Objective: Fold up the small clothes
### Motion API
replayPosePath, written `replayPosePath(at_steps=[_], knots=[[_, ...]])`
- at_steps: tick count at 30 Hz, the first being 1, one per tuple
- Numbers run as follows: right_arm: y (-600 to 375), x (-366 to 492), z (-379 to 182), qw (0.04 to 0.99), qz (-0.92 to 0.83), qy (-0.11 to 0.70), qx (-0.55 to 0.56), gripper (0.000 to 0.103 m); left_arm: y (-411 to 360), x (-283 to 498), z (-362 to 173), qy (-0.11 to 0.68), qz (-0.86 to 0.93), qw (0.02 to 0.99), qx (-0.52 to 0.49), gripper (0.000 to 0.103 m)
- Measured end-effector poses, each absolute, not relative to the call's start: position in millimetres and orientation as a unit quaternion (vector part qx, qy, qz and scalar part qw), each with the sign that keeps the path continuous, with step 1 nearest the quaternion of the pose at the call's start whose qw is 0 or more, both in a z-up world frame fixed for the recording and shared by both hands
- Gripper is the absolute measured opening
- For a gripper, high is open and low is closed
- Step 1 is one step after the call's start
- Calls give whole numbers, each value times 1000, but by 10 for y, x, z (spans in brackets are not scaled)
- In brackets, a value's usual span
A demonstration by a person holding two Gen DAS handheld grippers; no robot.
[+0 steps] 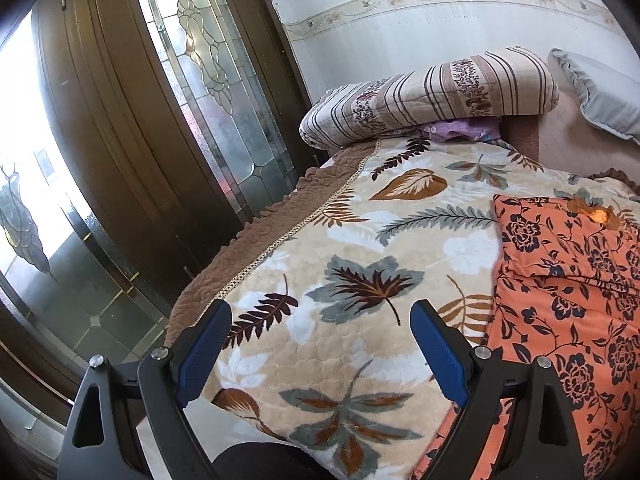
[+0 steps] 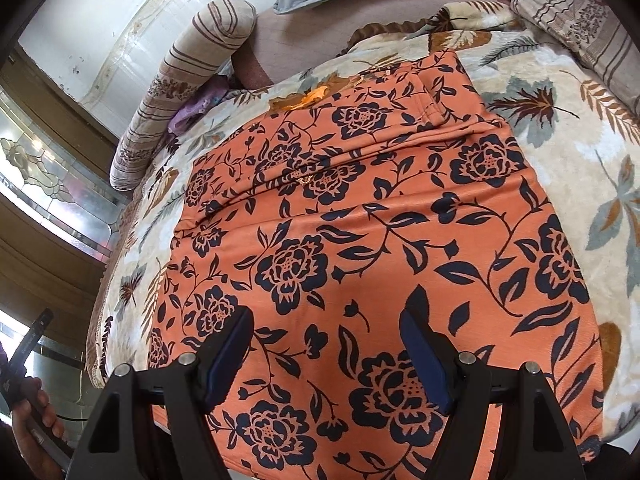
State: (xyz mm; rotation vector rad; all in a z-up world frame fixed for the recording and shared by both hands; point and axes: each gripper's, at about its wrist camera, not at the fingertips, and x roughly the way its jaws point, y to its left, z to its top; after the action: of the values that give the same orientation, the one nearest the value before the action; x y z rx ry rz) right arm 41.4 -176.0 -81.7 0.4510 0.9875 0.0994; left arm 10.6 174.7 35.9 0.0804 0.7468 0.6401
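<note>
The bed (image 2: pixel 580 128), covered with a leaf-print blanket (image 1: pixel 340 240), is filling both views. The orange floral garment (image 2: pixel 360 220) is lying flat on it, its long axis running from the lower edge toward the top centre of the right wrist view. The right tongs (image 2: pixel 326 332) are hovering released over its near end. The left tongs (image 1: pixel 320 328) are standing released over the blanket, the garment at frame right.
</note>
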Motion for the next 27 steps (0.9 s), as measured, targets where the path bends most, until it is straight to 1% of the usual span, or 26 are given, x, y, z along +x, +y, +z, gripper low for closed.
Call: replayPosePath(at_steps=[9,25,27], knots=[[-1733,382,-781,858,54,465,213,78,1790,48,401,359,275,892,-5,91],[-1889,315,-807,857,43,466,217,78,1764,72,319,370,261,892,-17,91],[-1951,274,-795,856,41,468,214,78,1774,84,257,380,237,893,-34,91]])
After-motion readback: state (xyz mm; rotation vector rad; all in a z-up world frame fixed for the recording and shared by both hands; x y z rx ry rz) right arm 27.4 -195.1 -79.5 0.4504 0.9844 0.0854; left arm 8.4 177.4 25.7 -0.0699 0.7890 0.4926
